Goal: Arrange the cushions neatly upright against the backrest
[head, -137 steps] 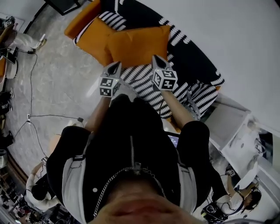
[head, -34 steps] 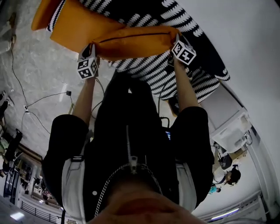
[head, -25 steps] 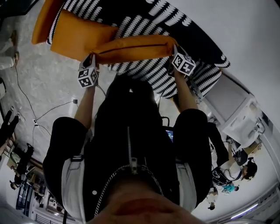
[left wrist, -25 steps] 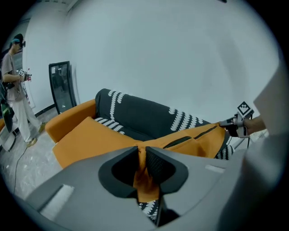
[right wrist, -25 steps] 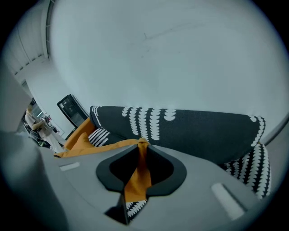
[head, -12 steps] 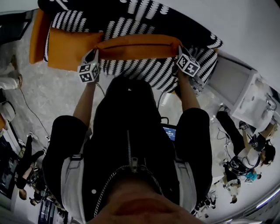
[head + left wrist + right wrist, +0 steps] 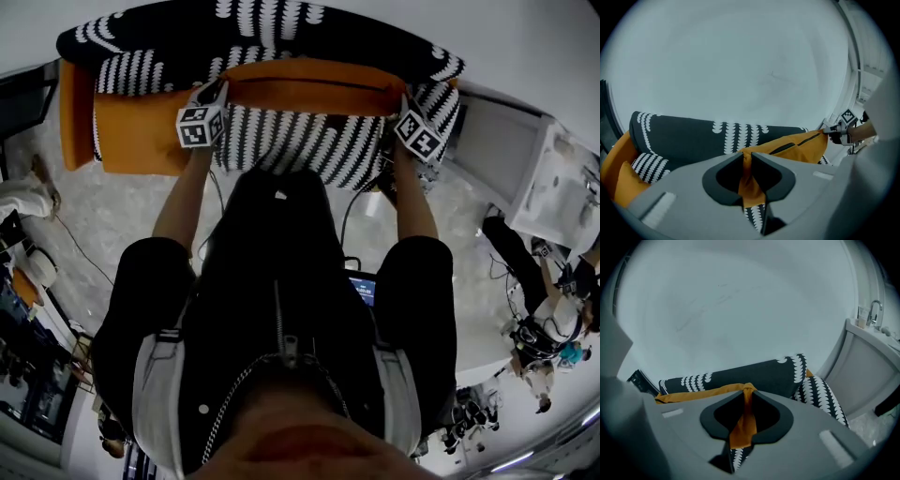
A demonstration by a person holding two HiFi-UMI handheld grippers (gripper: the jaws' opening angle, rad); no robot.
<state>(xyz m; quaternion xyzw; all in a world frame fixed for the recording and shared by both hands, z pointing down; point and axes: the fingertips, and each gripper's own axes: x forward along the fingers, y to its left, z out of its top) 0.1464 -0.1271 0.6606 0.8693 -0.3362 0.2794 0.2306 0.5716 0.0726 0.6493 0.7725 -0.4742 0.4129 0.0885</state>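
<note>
Orange cushion (image 7: 309, 86) hangs stretched over the seat, just in front of the backrest (image 7: 262, 23). A white wall (image 7: 525, 37) stands behind and grey marbled floor (image 7: 122, 216) lies below. The black-and-white sofa (image 7: 291, 145) carries a second orange cushion (image 7: 131, 131) at its left end. The left gripper (image 7: 217, 89) and right gripper (image 7: 405, 98) each pinch one corner of the cushion's fabric, their jaws nearly closed.

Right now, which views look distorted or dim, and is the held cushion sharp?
Head view: fisheye bend curves the sofa; orange cushion sharp. Left gripper view: dark round vignette, dim bluish light, left tongs sharp. Right gripper view: same vignette, right tongs sharp.
</note>
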